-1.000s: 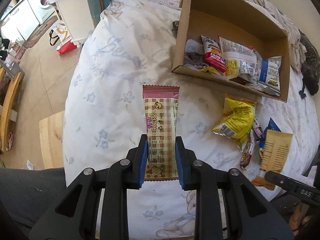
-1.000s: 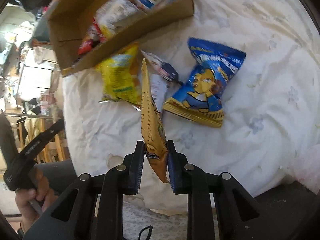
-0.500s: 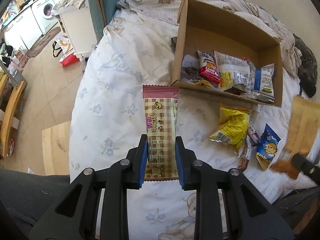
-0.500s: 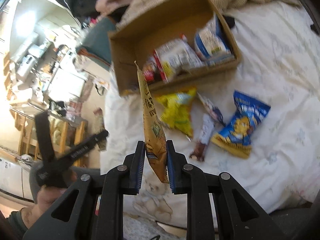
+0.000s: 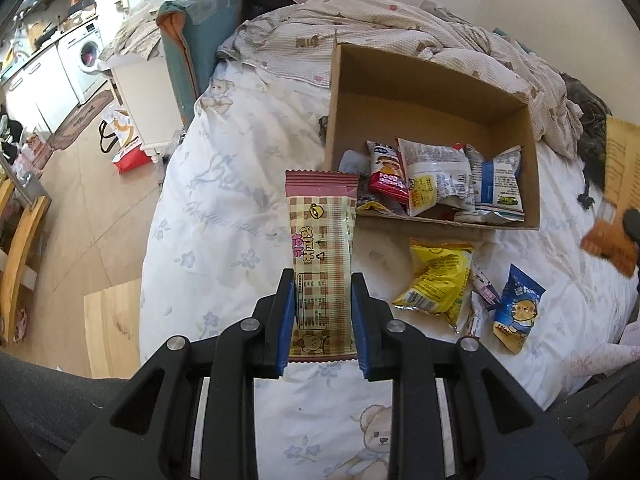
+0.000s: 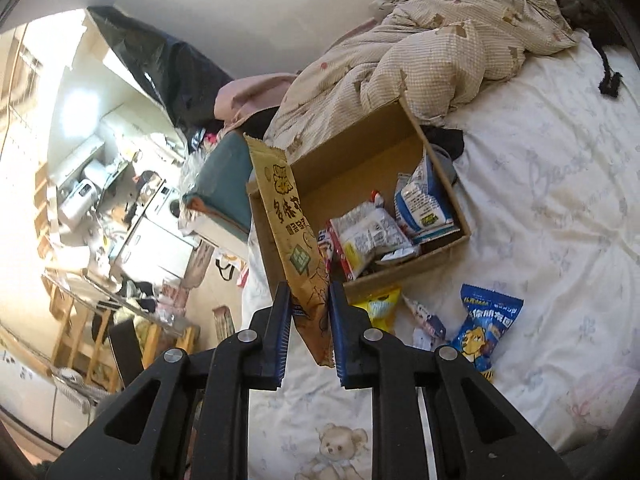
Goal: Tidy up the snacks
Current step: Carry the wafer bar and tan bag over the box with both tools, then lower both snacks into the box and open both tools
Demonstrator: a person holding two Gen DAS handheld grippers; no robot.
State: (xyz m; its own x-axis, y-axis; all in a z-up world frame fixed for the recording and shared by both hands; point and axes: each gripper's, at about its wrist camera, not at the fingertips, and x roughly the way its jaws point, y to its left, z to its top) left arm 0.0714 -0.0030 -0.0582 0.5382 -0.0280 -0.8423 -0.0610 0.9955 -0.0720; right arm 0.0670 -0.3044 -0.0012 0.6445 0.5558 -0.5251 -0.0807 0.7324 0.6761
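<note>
Each claw is clamped on a snack, lifted clear for dropping: the left claw (image 5: 323,312) grips a checked wafer pack (image 5: 322,256), the right claw (image 6: 310,320) a tan packet (image 6: 294,240), both short of the cardboard box (image 5: 532,184). Beyond, loose packets (image 5: 440,284) lie before the box on the bed (image 5: 224,200).

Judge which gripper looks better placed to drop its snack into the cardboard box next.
Probably the left. The left gripper holds the plaid packet with its tip already at the cardboard box near wall. The right gripper's tan packet hangs off the box's outer corner.
</note>
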